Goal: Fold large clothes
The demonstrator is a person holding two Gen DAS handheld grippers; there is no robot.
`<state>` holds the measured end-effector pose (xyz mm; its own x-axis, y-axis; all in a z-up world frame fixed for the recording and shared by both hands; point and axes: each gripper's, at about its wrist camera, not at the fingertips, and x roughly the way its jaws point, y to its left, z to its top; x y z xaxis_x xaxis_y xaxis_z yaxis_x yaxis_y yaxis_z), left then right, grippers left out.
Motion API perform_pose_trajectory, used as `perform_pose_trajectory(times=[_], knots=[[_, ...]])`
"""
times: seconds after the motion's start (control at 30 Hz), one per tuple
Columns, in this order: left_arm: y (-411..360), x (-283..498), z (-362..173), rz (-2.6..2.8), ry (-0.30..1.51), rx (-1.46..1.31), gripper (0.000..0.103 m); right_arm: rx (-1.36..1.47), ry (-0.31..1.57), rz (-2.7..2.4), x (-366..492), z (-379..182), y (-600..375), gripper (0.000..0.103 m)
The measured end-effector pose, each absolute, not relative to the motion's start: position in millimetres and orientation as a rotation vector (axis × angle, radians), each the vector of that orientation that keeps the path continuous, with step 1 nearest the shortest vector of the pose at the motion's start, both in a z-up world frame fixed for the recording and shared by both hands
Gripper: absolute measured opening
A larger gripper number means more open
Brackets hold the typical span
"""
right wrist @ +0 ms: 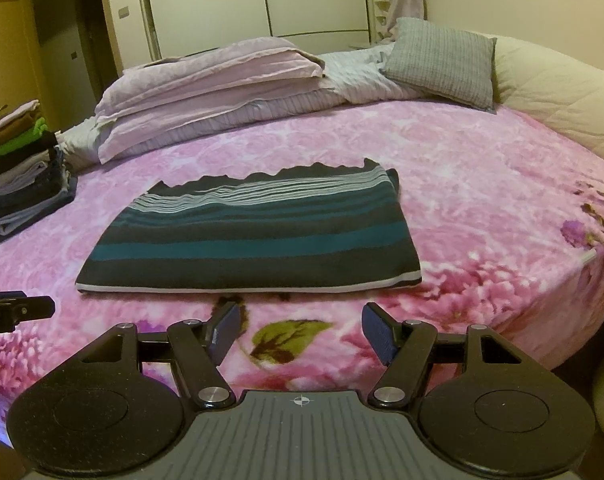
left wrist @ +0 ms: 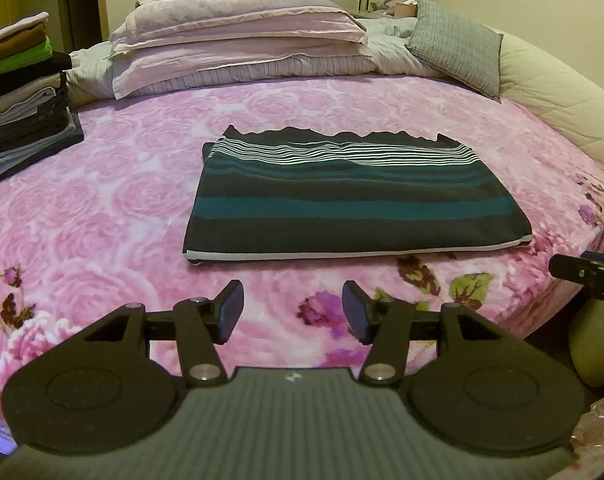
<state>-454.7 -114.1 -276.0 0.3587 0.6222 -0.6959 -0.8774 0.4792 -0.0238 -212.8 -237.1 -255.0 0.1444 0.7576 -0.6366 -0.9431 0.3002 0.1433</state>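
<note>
Left wrist view: the left gripper (left wrist: 293,312) hangs with jaws apart and empty, the folded striped garment (left wrist: 342,196) lying flat on the bed (left wrist: 121,208) just ahead. The right gripper (left wrist: 586,274) is cut off at the right edge.

Right wrist view: the right gripper (right wrist: 299,330) gapes wide, holding nothing, the garment (right wrist: 253,236) ahead and slightly left; the clothes stack (right wrist: 25,172) far left is partly cropped.

The blanket (left wrist: 141,184) on the bed is plush, fuzzy cloth with a soft sheen. The folded striped garment (left wrist: 354,204) is matt knit cloth, smooth on top. The pillows (left wrist: 237,36) are thin, crinkled cotton-like cloth; the grey cushion (right wrist: 442,60) has a finely woven, checked weave. The stack of folded clothes (left wrist: 21,104) is mixed matt cloth. The left gripper (left wrist: 293,312) and right gripper (right wrist: 299,334) are matt black plastic with shiny metal rivets and ribbed blue pads (right wrist: 378,334). The wardrobe doors (right wrist: 261,0) look smooth and satiny.
</note>
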Motion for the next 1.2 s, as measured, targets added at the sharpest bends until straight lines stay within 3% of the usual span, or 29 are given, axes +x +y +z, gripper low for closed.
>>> perform_pose_trajectory(times=[0.53,0.87,1.07,1.13,1.17,1.2], knots=[[-79.8,-451.9,-299.5,1.003,0.695,-0.487,0.05,-0.289,0.761,1.225,-186.7,-280.2,-216.5,0.065],[11.3,-515.1,-373.4,0.95,0.308,-1.113,0.047,0.359,1.174,1.161,-102.5,-357.4,-195.6,0.064],[42.8,-529.9,-407.0,0.996,0.136,-1.277,0.041,0.526,1.234,1.072,-86.3,-378.7,-170.4,0.063],[52.5,-529.9,-410.8,1.009,0.12,-1.282,0.032,0.563,1.237,1.029,-80.5,-381.1,-161.4,0.052],[56.3,-529.4,-411.7,1.019,0.117,-1.278,0.029,0.577,1.242,1.003,-79.0,-383.4,-158.1,0.036],[59.1,-528.1,-412.2,1.025,0.12,-1.277,0.016,0.592,1.25,0.98,-76.3,-385.7,-156.9,0.022]])
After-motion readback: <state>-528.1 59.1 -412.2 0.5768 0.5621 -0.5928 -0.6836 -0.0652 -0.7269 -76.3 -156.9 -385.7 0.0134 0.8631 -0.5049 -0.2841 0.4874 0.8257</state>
